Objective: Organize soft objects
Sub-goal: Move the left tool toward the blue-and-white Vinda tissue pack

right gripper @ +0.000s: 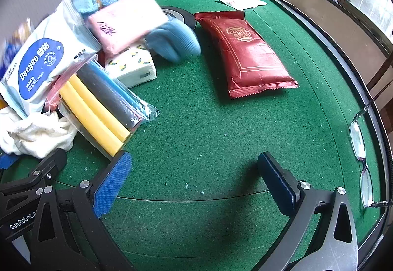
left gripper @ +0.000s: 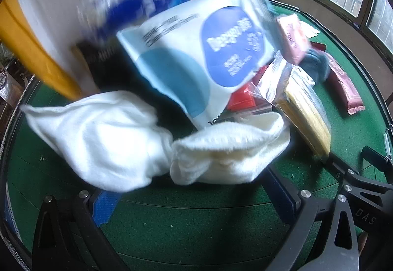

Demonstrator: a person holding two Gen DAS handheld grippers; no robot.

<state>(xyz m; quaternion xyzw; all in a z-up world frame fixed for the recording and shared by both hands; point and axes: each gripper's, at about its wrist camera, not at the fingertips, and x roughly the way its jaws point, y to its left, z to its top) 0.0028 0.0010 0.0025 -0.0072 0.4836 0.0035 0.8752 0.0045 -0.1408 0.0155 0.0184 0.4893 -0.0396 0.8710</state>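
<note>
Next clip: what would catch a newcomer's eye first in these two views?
Probably the heap of soft goods at the table's left: a white and blue wet-wipes pack propped on top, crumpled white cloths at its foot, and a clear bag of yellow, grey and blue rolls beside them. Next, the red foil pack lying alone on the green felt. The right tool hovers open and empty above that felt.

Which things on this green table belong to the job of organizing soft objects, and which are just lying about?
Belonging to the job:
white crumpled cloth
white-and-blue wet-wipes pack
pink tissue pack
blue knitted cloth
bagged yellow, grey and blue foam rolls
red foil pillow pack

Just lying about:
wire-framed eyeglasses
white paper sheet
black round disc
</note>
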